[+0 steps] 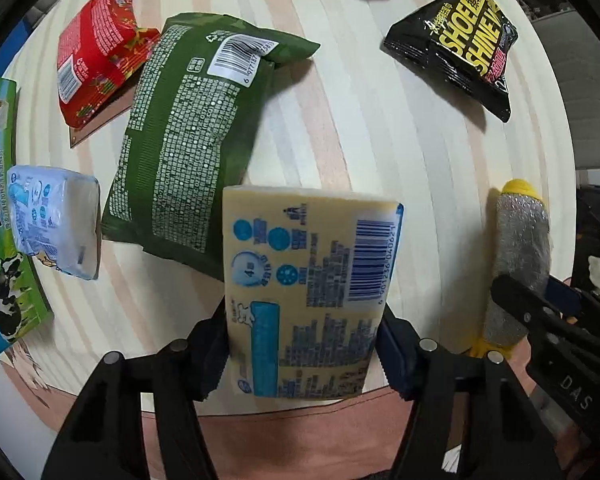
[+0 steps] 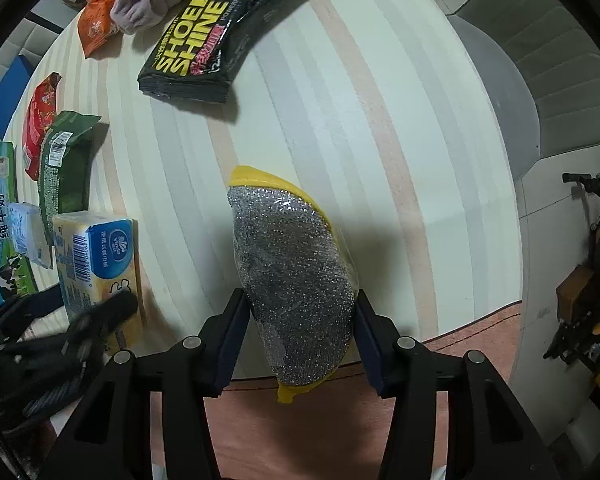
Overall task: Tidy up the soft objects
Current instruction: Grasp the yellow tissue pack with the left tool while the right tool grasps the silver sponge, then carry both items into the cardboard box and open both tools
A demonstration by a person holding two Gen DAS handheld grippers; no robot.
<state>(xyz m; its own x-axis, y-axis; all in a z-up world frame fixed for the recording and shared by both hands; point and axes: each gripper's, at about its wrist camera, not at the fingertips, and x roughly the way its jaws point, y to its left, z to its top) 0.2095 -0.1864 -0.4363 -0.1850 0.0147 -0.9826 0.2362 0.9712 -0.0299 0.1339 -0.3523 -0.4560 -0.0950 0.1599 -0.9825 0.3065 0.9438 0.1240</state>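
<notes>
My left gripper is shut on a yellow tissue pack with blue print, held over the striped table's near edge. It also shows in the right wrist view, with the left gripper's fingers around it. My right gripper is shut on a silver-and-yellow scouring sponge, held above the table's front edge. The sponge also shows in the left wrist view at the right, with the right gripper on it.
On the striped table lie a green packet, a red packet, a small white-blue tissue pack, a milk carton, and a black shoe-shine wipes pack. A grey cloth and an orange packet lie at the back.
</notes>
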